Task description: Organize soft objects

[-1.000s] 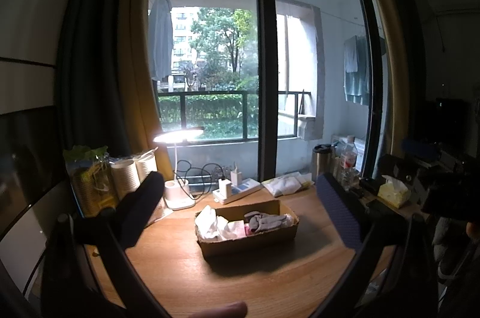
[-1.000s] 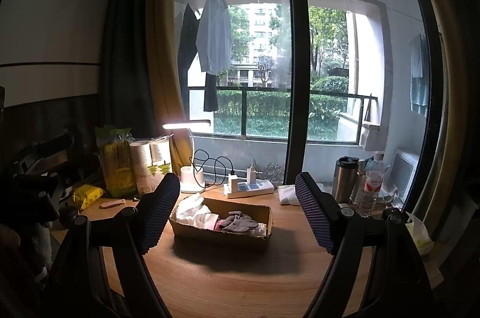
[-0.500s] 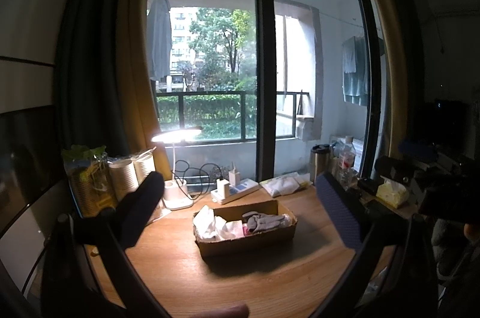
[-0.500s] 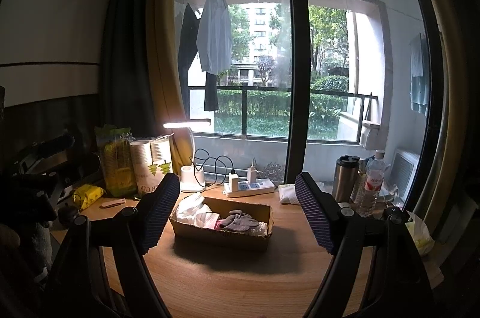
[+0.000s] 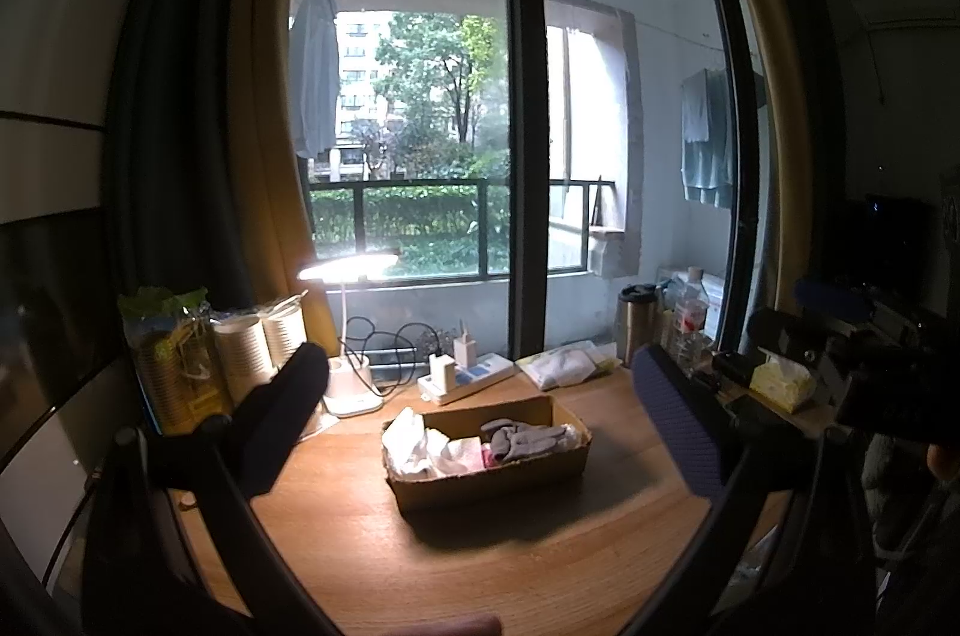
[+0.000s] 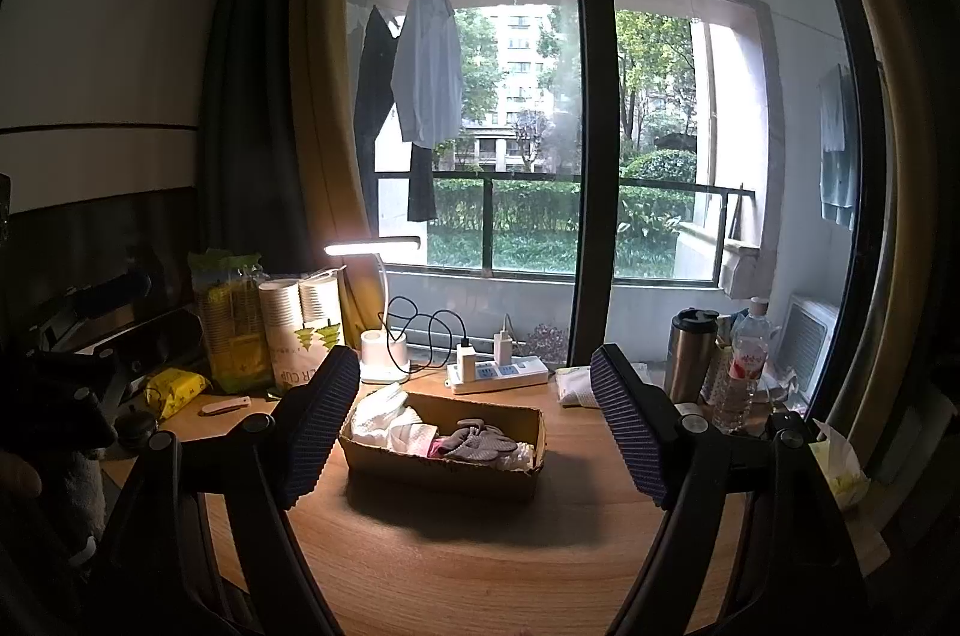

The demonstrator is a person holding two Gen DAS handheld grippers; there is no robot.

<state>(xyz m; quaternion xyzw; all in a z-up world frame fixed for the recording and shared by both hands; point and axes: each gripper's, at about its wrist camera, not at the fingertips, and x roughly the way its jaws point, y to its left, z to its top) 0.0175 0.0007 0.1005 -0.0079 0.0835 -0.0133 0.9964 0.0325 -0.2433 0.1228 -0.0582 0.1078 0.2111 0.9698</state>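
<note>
Both tools (image 5: 480, 414) (image 6: 468, 396) released, empty, cardboard box (image 6: 441, 468) contents jumbled, partly hidden

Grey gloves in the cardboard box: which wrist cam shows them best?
Left wrist. It looks down into the cardboard box more steeply, so the grey gloves show nearly whole, lying at the box's right half. The right wrist view sees them flatter, partly cut off by the near wall.

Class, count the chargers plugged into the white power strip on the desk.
2. Both chargers stand on the power strip behind the cardboard box: one at its left end, one just right of it.
</note>
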